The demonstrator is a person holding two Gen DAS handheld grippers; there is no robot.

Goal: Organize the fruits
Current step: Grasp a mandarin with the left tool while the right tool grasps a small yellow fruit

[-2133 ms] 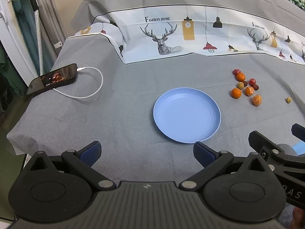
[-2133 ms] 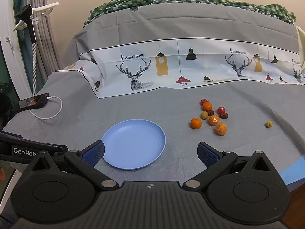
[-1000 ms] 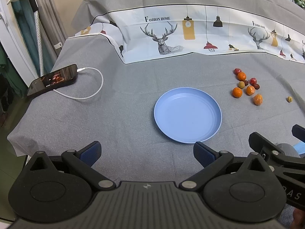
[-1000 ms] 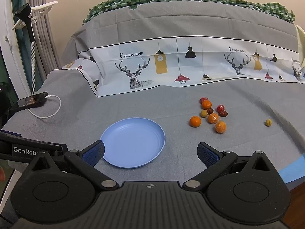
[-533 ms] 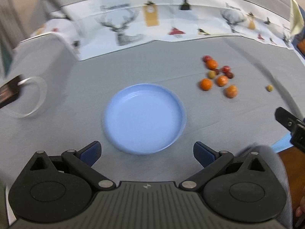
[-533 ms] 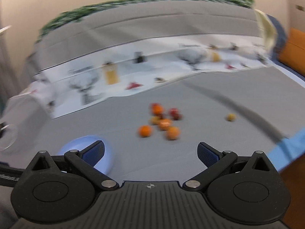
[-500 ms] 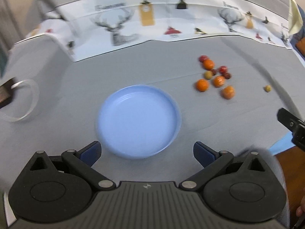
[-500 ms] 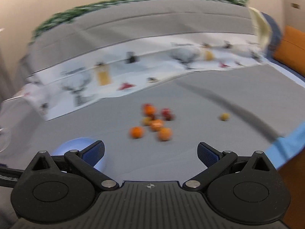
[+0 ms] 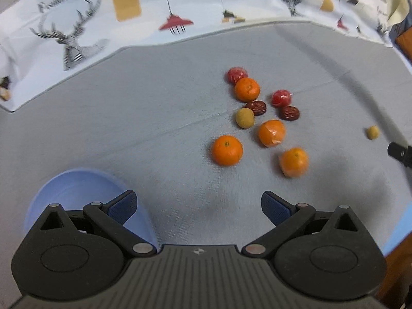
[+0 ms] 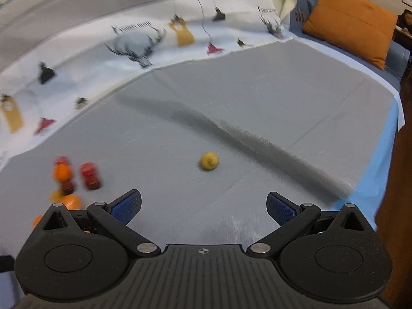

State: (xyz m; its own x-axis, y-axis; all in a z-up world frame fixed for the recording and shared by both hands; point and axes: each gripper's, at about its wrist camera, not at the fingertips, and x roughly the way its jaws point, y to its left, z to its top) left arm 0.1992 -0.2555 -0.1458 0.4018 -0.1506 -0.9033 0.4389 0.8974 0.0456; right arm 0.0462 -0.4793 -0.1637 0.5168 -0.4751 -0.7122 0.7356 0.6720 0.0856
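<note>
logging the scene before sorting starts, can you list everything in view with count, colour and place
oranges: 4, orange, clustered on the grey sheet
red round fruits: 2, red, back of the cluster
dates: 2, dark red-brown, middle of the cluster
small yellowish fruits: 2, tan-yellow, one in the cluster, one alone off to the right
plate: 1, light blue, near left, partly behind the left gripper
sheet: 1, grey with white deer-print band
cushion: 1, orange, far right
left gripper: 1, black with blue pads, open
right gripper: 1, black with blue pads, open

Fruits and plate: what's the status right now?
Both grippers, left and right, open, empty. Fruits loose on cloth; plate bare. Nothing blocking.
</note>
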